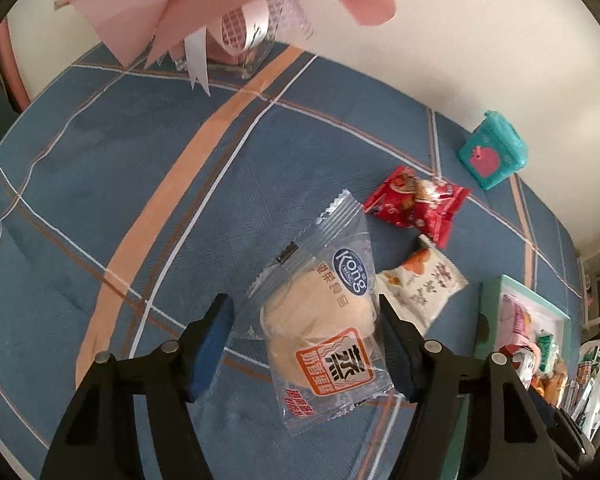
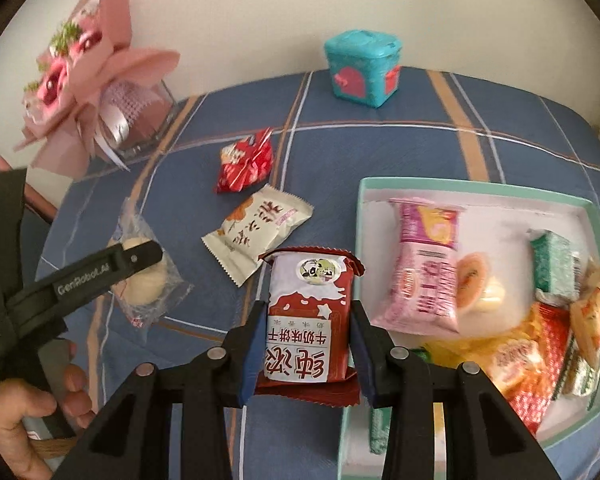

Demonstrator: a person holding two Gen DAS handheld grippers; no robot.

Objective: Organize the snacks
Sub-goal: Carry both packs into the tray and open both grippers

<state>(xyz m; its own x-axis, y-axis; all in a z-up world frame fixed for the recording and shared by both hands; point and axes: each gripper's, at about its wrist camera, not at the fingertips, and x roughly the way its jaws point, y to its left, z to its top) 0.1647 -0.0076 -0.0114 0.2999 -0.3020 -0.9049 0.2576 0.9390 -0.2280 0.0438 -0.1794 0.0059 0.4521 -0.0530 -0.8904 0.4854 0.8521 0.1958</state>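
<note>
Left gripper [image 1: 306, 344] jaws spread wide around clear-wrapped steamed cake packet [image 1: 324, 320] on blue plaid cloth [image 1: 120, 184]; right pad touching wrapper, left pad apart. Cream snack pouch [image 1: 422, 284] and red crinkled packet [image 1: 416, 202] lie just beyond.

Bare cloth [image 2: 380, 148] between the teal tin [image 2: 362, 68] and open box [image 2: 476, 190] (half full) leaves passage; the bouquet [image 2: 88, 80] crowds the left.

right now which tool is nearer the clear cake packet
Left. The left tool straddles the clear cake packet; the right tool is off to its right, gripping the red biscuit pack.
</note>
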